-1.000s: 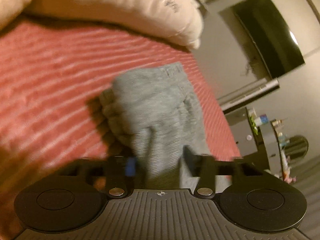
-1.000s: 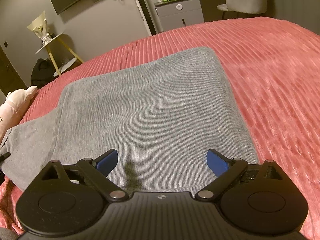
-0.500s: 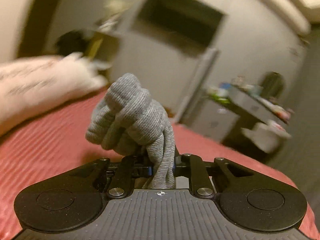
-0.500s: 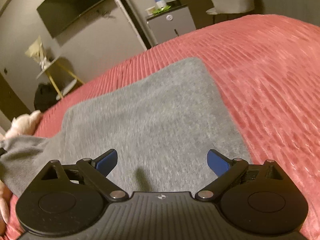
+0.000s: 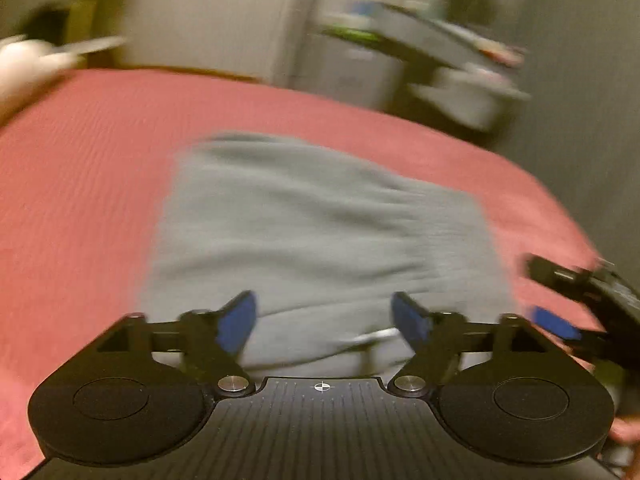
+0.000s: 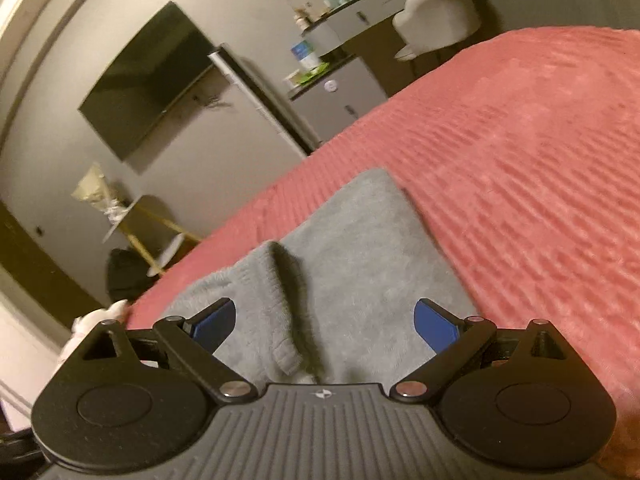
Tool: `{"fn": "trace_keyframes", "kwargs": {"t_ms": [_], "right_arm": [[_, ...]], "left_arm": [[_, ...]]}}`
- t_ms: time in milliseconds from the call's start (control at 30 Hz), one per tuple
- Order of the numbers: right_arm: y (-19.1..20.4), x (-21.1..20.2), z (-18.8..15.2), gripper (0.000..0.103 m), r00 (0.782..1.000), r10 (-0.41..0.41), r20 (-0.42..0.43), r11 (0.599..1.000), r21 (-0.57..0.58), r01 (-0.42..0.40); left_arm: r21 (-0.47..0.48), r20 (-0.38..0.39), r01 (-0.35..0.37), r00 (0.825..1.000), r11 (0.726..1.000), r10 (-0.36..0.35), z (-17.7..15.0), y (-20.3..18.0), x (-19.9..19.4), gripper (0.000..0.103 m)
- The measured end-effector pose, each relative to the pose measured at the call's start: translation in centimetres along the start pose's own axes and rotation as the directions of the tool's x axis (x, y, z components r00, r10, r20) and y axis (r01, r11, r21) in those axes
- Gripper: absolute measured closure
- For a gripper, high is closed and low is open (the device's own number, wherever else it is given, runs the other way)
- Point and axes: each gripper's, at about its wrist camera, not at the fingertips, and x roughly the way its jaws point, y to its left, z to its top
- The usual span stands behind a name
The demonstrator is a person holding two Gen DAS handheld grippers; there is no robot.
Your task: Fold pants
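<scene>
The grey pants [image 5: 320, 236] lie folded on the red bedspread [image 5: 80, 184]; the left wrist view is blurred. My left gripper [image 5: 324, 316] is open and empty, just above the near edge of the pants. The right wrist view shows the pants [image 6: 360, 256] with a folded-over layer forming a ridge on the left. My right gripper [image 6: 326, 320] is open and empty over the near end of the pants. It also shows at the right edge of the left wrist view [image 5: 580, 300].
The red bedspread [image 6: 520, 184] stretches to the right. A wall TV [image 6: 148, 80], a grey cabinet [image 6: 340, 96], a chair [image 6: 440, 16] and a yellow-legged side table [image 6: 144, 224] stand beyond the bed. A pale plush toy [image 6: 96, 320] lies at the left.
My left gripper has let go of the bunched pant leg, laid it over the rest, and opened. The right gripper has tilted and stayed open over the pants.
</scene>
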Motion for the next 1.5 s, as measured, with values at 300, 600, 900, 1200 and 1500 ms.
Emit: {"fn": "trace_keyframes", "kwargs": {"t_ms": [300,600,900,1200,1500], "right_arm": [[1.3,8.1,-0.2,0.006,0.953,0.056,-0.298,0.996,0.087,-0.031],[1.9,9.3,-0.3,0.04,0.927,0.113,-0.359,0.991,0.109,-0.079],[1.0,9.1,-0.8,0.026,0.901,0.175,-0.397,0.977,0.183,-0.109],[3.0,10.9,-0.6,0.047,0.892,0.131,-0.433,0.991,0.082,-0.106],[0.1,10.8,-0.5,0.029,0.867,0.266,-0.421,0.952,0.258,-0.167]], "left_arm": [[-0.276,0.0,-0.213,0.975,0.937,0.222,-0.2,9.3,-2.8,0.007],[-0.281,-0.101,-0.121,0.99,0.952,0.096,-0.3,9.7,0.2,0.007],[-0.31,-0.148,-0.111,0.987,0.944,0.067,-0.2,8.9,1.2,0.007],[-0.271,-0.174,-0.169,0.977,0.948,0.124,-0.4,8.2,1.1,0.007],[-0.275,-0.189,-0.173,0.974,0.946,0.123,-0.4,8.3,1.5,0.007]]}}
